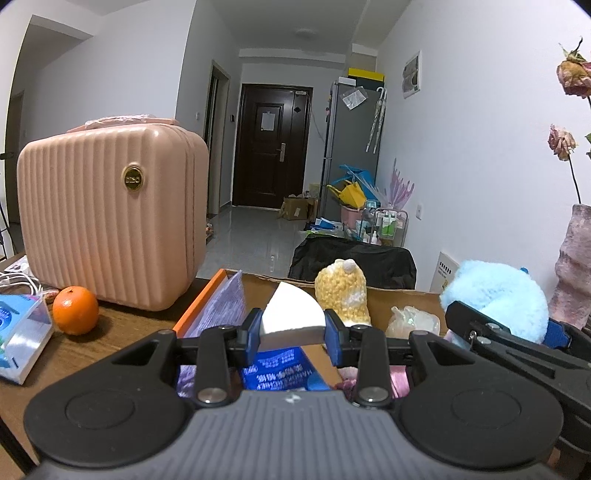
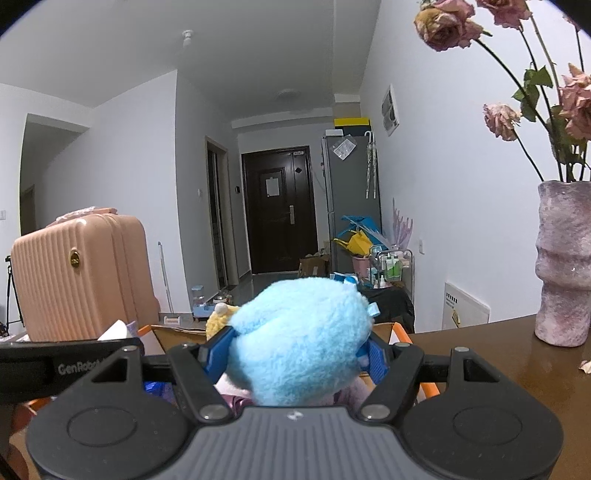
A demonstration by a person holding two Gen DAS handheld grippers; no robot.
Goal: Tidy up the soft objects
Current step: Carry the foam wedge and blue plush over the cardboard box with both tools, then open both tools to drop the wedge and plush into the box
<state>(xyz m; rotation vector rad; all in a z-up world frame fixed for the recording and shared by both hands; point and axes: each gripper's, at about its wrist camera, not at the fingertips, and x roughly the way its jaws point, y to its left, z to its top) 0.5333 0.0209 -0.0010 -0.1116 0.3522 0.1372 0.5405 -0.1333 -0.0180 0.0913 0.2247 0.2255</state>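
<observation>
Two hand-held grippers: both loaded, side by side above an open cardboard box with an orange edge [image 1: 197,306].
Left hand-held gripper [image 1: 293,334]: blue pads clamped on a white wedge-shaped sponge [image 1: 291,315], held over the box.
Right hand-held gripper [image 2: 295,354]: jaws fairly wide, pressed into the sides of a fluffy light-blue plush toy [image 2: 299,336] (the toy bulges well past the pads); it is held up over the right part of the box.
Inside the box: a yellow knitted plush with a white tip [image 1: 343,291] standing at the far wall, a crumpled clear plastic bag [image 1: 413,319] beside it, a blue printed packet [image 1: 275,373] and a purple fabric item [image 1: 218,310] along the left wall.
Brown wooden counter [image 1: 110,339]: carries the box, a ribbed pink hard-shell case [image 1: 110,210], an orange fruit [image 1: 75,310] just in front of the case, and a blue-and-white pack [image 1: 22,339] at the left edge.
Right end of counter: a mottled pink-grey ribbed vase [image 2: 563,266] holding dried pink roses [image 2: 447,24].
</observation>
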